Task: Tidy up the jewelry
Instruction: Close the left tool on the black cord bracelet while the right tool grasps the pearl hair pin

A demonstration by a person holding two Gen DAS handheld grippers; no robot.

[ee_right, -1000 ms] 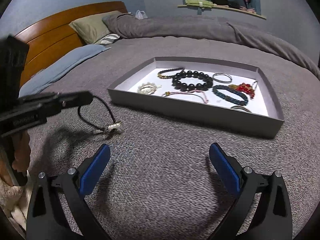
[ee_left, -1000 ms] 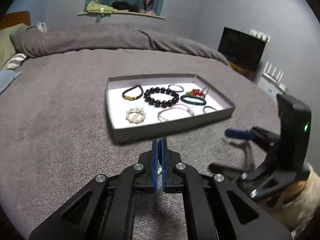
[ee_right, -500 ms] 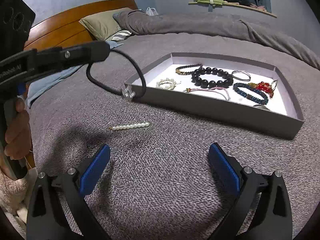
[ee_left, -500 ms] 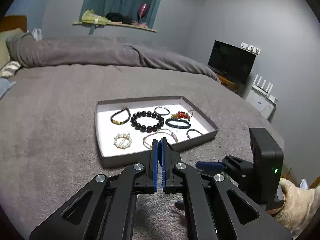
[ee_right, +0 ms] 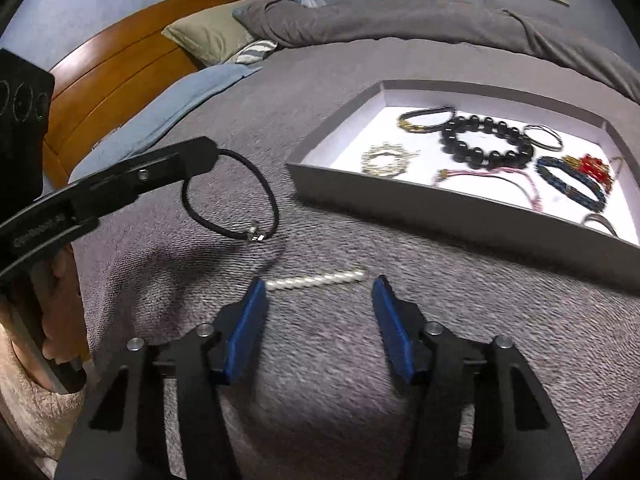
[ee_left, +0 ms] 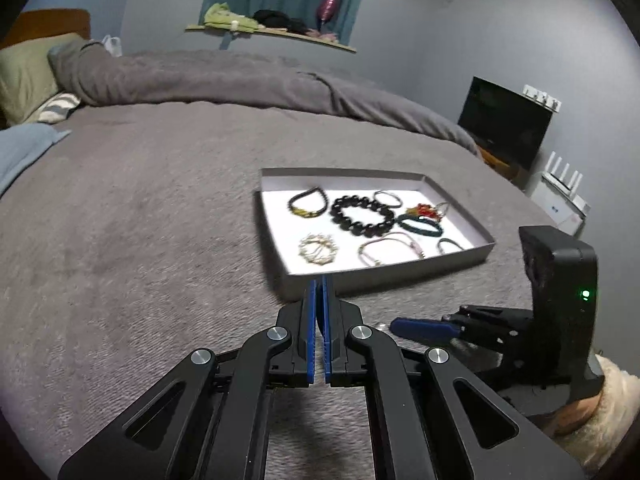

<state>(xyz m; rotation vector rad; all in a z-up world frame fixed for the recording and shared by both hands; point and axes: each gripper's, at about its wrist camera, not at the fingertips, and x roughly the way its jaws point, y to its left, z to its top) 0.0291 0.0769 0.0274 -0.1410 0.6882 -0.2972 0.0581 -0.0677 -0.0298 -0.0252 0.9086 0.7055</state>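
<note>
A: Where is the jewelry found?

B: A grey tray (ee_right: 460,216) is seen at the upper right of the right wrist view, resting on the grey bedspread (ee_right: 340,360). Inside it, a black beaded bracelet (ee_right: 486,142), a pink cord bracelet (ee_right: 496,176), a pearl cluster (ee_right: 386,160) and a red charm piece (ee_right: 594,166) are laid out apart from one another. A strand of white pearls (ee_right: 316,280) is left on the bedspread, below the tray's near wall.

A: How are the fingers set?

B: The left gripper (ee_right: 208,156) is pressed together on a black cord bracelet (ee_right: 240,204), which hangs as a loop from its tip at centre left, a small silver bead at the bottom. The right gripper (ee_right: 318,300) is caught half spread and closing. The pearl strand lies just beyond the tips, between them, and is not touched by the blue pads (ee_right: 244,336).

A: And in the left wrist view?

B: The tray (ee_left: 384,276) is seen right of centre, with the right gripper (ee_left: 420,328) at lower right.
</note>
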